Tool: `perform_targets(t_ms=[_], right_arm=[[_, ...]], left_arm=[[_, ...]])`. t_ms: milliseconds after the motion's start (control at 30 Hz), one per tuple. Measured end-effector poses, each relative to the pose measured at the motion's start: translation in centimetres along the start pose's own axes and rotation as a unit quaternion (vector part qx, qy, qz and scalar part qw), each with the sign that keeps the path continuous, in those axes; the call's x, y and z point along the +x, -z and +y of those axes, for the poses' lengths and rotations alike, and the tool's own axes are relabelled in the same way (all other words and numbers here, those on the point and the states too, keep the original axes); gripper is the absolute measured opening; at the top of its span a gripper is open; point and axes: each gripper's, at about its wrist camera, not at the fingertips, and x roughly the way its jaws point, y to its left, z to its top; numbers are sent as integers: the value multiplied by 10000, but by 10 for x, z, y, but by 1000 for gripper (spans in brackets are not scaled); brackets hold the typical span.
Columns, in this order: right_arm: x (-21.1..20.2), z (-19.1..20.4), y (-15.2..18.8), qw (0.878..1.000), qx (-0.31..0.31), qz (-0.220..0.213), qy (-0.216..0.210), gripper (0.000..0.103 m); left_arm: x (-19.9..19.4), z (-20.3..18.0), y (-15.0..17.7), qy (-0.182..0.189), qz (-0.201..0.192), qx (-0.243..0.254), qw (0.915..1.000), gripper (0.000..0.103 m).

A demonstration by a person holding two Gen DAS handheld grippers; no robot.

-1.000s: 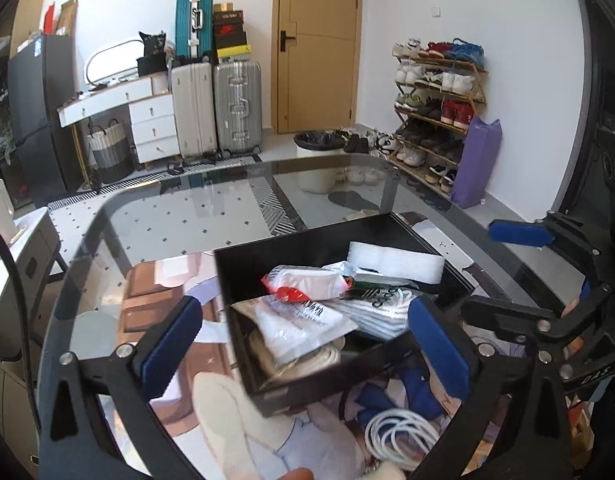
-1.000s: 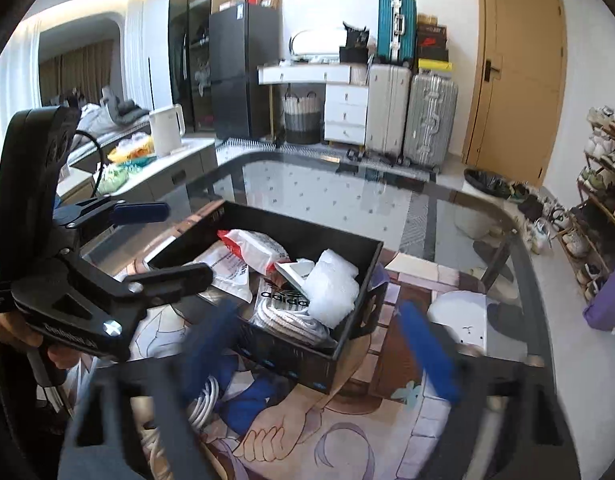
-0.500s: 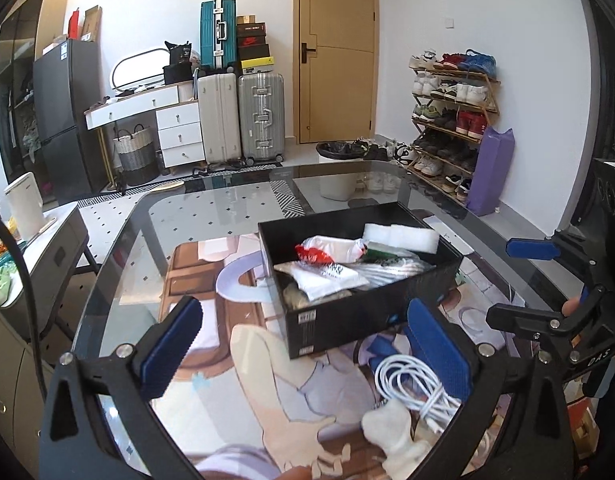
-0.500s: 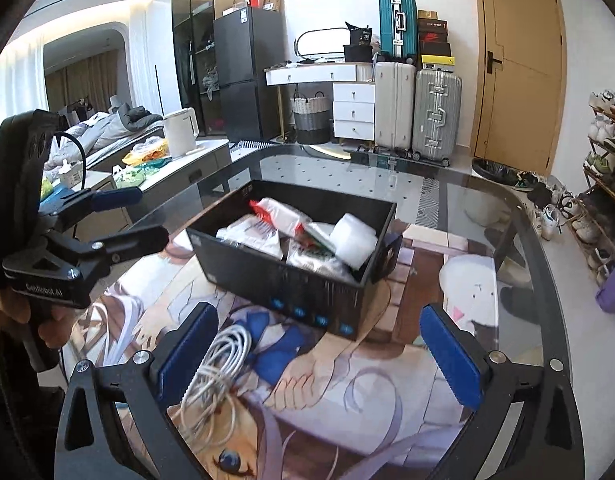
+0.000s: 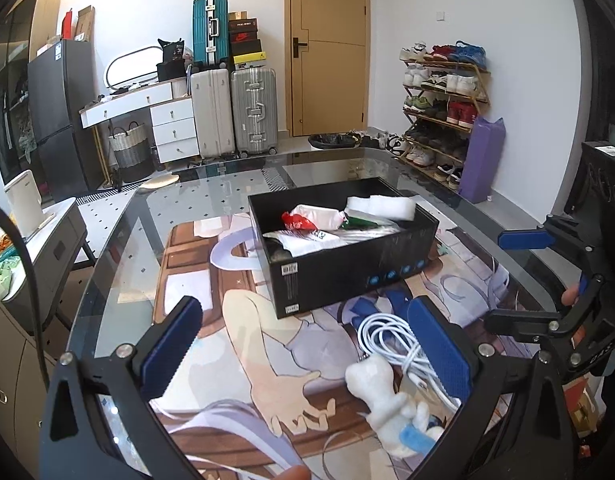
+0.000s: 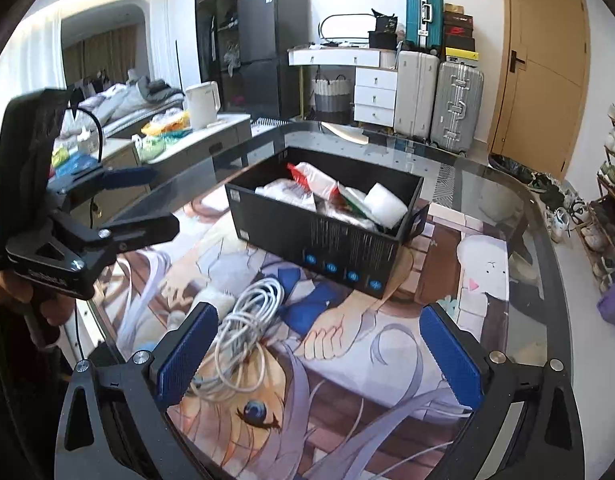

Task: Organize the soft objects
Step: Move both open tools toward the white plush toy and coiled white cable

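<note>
Both grippers pulled back from box (image 5: 347, 256) since second ago; box now farther off, packets inside it. Right gripper (image 6: 315, 354) just finished spreading, now wide, nothing between pads. Left gripper (image 5: 303, 354) wide too, empty. Cable (image 6: 243, 336) coiled on mat (image 6: 347, 380) in front of box, near right gripper's left pad. Plush (image 5: 391, 400) beside cable, loose. Guess: last drop done, cable or plush next.

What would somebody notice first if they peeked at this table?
Probably the black box in the middle of the glass table, stuffed with white packets and a red-ended wrapper. In front of it a coiled white cable lies on a big cartoon mat, beside a small white plush toy.
</note>
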Motion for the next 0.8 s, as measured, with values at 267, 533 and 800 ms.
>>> perform_targets(t_ms=[267,533,800], right_arm=[[14,14,9,9988,-256,330,-256,102],[23,26,14,9963,-357,501,-606,102],[34,38,20,9938,-534,613,-755,102]], left_arm=[[1,-2,11,153,225,103,9996,103],[6,-5,17,215,445,270,9984,103],[10,2,20,238,531,187,9981,103]])
